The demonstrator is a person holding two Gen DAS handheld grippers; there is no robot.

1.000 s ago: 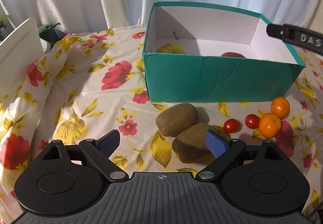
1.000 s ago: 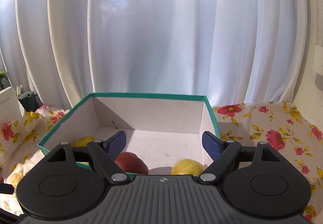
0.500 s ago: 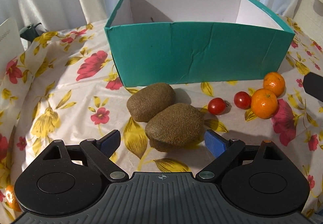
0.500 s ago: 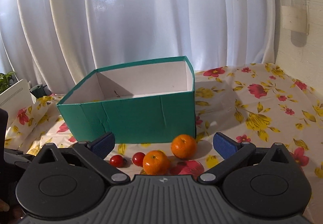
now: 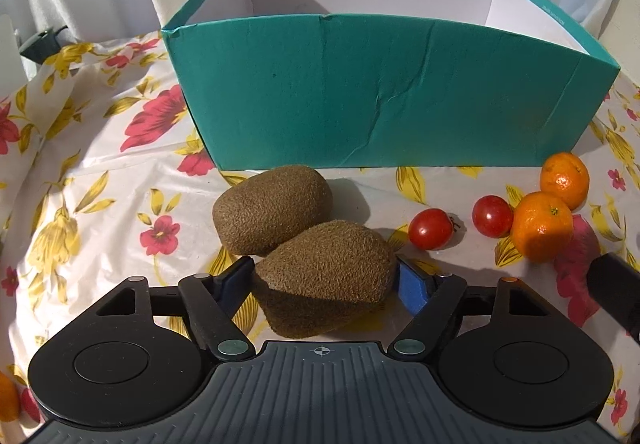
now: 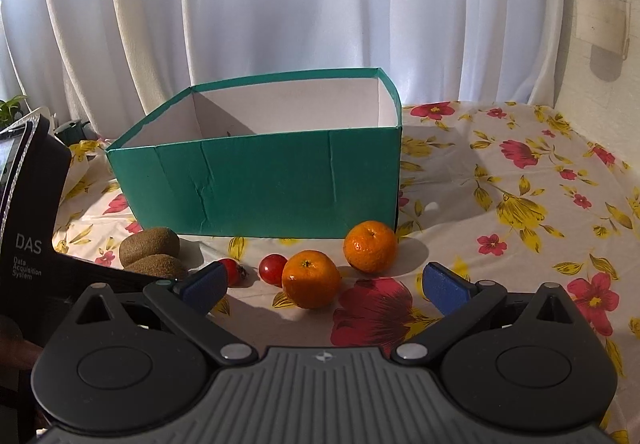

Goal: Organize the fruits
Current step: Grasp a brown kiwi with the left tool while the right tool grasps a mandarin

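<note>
The left gripper is reaching down over the flowered surface, its fingers just having been closing around the nearer kiwi, with both pads now sitting against its sides. A second kiwi is lying just behind it, touching it, in front of the green box. To the right, two tomatoes and two oranges are resting near the box, and the right gripper is hovering with fingers spread wide, holding nothing.
</note>
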